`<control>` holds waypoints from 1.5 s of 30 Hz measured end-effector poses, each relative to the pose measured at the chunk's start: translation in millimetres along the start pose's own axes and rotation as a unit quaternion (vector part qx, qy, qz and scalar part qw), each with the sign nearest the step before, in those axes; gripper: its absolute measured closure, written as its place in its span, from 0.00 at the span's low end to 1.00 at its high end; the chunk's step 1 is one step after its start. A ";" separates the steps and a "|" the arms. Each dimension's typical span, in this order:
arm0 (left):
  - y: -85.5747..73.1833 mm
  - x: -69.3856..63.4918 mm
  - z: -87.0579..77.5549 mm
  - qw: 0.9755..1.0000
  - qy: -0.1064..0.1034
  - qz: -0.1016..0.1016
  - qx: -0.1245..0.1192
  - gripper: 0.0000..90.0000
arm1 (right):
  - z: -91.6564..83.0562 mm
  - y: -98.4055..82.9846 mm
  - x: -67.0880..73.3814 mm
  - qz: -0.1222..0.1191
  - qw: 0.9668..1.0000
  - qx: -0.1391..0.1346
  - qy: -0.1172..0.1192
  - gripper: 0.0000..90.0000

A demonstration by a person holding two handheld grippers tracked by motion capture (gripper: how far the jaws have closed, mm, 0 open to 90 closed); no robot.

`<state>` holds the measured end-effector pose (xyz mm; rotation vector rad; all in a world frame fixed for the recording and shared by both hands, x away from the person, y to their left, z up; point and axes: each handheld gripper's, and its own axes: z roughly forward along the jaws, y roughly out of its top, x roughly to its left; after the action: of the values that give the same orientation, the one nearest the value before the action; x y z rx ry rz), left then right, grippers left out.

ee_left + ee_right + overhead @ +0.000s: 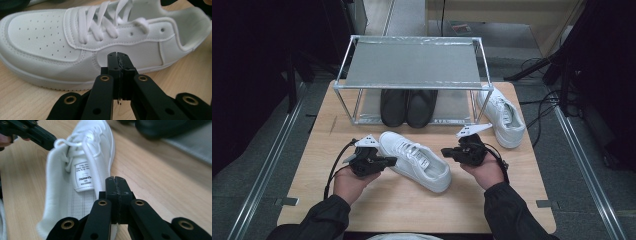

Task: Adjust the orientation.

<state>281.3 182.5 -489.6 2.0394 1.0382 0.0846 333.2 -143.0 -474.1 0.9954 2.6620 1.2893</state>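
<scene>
On the wooden table [377, 200], near the middle and a bit toward the near edge: one white shoe [414, 160], lying slantwise, toe toward the far left corner, heel toward the near right. Laces tied up on top, little dots of holes over the toe.

At the toe side of that shoe: left tongs [389, 161], held in the left hand [349, 180], pinched all the way together with nothing between. Tip aimed at the side of the white shoe, very close to it (touching or not, hard to tell). In the left gripper view, the two black jaws pressed flat against each other, right in front of the shoe's white side wall.

At the heel side: right tongs [447, 152], held in the right hand [487, 172], also pinched fully together and holding nothing. Aimed at the heel end, just beside it, a small gap showing. In the right gripper view, jaws together in front of the shoe's open mouth, with a label inside on the tongue.

Farther back, along the far edge of the table: a metal shoe rack [412, 62] with a grey top shelf. Under it, on the low shelf, a pair of black shoes [407, 106], side by side. Just right of the rack, near the far right corner: a second white shoe [502, 117], toe toward the near edge.
</scene>
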 end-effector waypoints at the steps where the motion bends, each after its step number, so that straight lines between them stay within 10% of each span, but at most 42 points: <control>1: -3.8 0.0 0.8 1.000 0.003 -0.007 0.000 1.00 | 6.1 0.2 -1.2 0.002 1.000 0.006 0.006 1.00; 26: -11.2 4.8 16.9 1.000 0.004 -0.003 0.021 0.96 | 25.0 7.5 15.3 -0.050 0.998 0.040 -0.003 1.00; 45: -10.8 8.4 15.6 1.000 0.006 -0.016 0.016 0.93 | 33.3 4.8 33.2 -0.049 0.996 0.050 0.050 1.00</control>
<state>286.1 181.7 -509.8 2.0517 1.0857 0.0649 318.7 -99.3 -484.4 0.8176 2.8359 1.2291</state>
